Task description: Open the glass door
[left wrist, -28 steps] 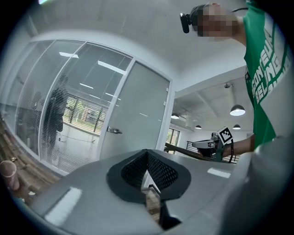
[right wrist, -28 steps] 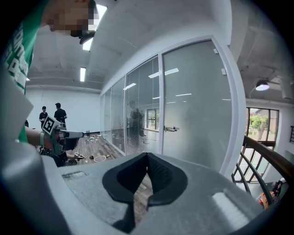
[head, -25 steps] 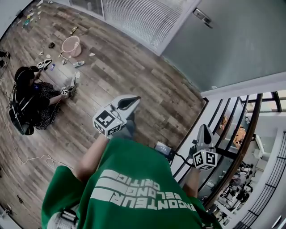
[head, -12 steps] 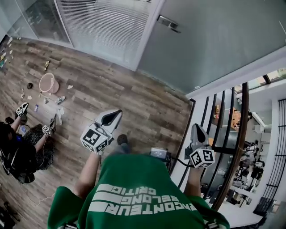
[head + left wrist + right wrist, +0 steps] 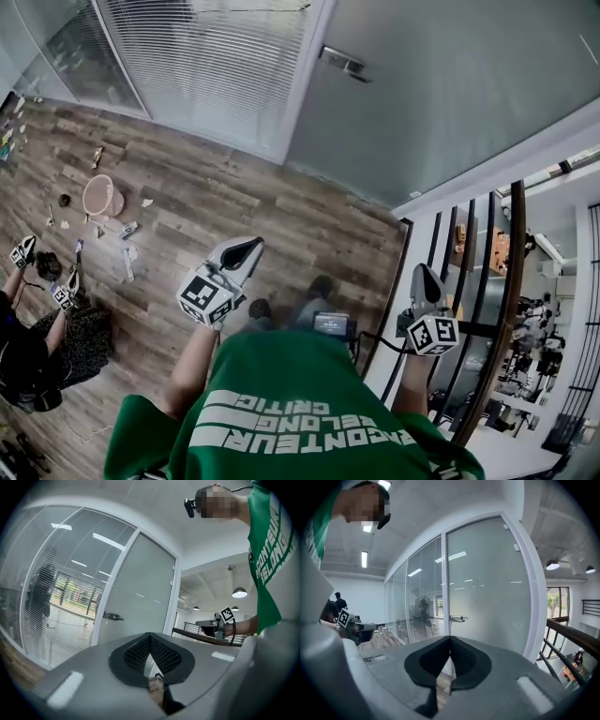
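Observation:
The frosted glass door [image 5: 459, 94] stands closed ahead, its metal handle [image 5: 342, 62] on its left edge. In the head view my left gripper [image 5: 251, 246] and right gripper [image 5: 424, 272] are held out in front of my green shirt, well short of the door. Both are shut and hold nothing. The left gripper view shows the door [image 5: 136, 597] and handle [image 5: 112, 617] beyond my closed left gripper [image 5: 150, 639]. The right gripper view shows the door [image 5: 487, 588] and handle [image 5: 457, 618] straight ahead of my closed right gripper [image 5: 450, 644].
A glass wall with blinds [image 5: 206, 66] adjoins the door on the left. A dark stair railing [image 5: 469, 281] runs along my right. On the wooden floor at left a seated person [image 5: 28, 347] holds grippers, near a pink basin [image 5: 99, 196] and scattered small items.
I have walked toward the door: it and the blinds now fill more of the head view, and the seated person has slid to the left edge. Both grippers stay shut.

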{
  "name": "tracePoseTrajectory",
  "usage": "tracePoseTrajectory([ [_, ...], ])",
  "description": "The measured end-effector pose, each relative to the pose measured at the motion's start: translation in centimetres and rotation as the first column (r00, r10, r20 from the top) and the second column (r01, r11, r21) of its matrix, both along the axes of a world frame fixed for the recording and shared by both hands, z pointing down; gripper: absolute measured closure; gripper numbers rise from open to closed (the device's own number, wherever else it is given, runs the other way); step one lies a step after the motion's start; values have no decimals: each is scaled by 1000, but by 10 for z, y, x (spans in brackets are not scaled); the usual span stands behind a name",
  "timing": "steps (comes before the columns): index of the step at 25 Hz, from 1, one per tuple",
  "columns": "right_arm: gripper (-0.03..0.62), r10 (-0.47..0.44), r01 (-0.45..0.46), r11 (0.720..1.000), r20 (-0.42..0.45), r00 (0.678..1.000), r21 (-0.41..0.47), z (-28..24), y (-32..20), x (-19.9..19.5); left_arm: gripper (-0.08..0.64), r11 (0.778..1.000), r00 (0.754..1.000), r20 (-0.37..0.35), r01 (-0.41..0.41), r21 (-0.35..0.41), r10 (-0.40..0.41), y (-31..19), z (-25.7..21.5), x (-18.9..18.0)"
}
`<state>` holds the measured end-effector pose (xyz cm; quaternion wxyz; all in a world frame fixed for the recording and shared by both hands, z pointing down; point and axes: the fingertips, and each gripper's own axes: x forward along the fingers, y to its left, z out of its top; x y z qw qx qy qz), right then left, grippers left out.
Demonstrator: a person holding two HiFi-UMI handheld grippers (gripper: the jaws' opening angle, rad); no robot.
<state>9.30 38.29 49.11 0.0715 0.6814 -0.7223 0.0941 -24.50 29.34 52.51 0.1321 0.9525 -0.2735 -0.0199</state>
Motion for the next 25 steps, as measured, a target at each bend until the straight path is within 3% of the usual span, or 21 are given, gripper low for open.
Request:
tracePoseTrajectory([
  [5, 598, -53, 53, 999, 12, 999, 3, 16, -47, 16, 545, 999, 998, 42, 45, -5, -44, -35, 4, 13],
  [15, 597, -159, 159, 987, -17, 987, -17, 31, -142, 92, 543, 993, 988, 100, 118, -10, -117, -103, -5, 88],
  [21, 588, -242, 241, 970, -41, 969, -32, 30, -199, 137, 543, 985, 977, 131, 174, -6, -171, -140, -19, 130],
  [25, 583, -320, 319, 947, -48, 946, -33, 33, -240, 142, 543, 974, 965, 135, 229, 0, -226, -155, -21, 142],
])
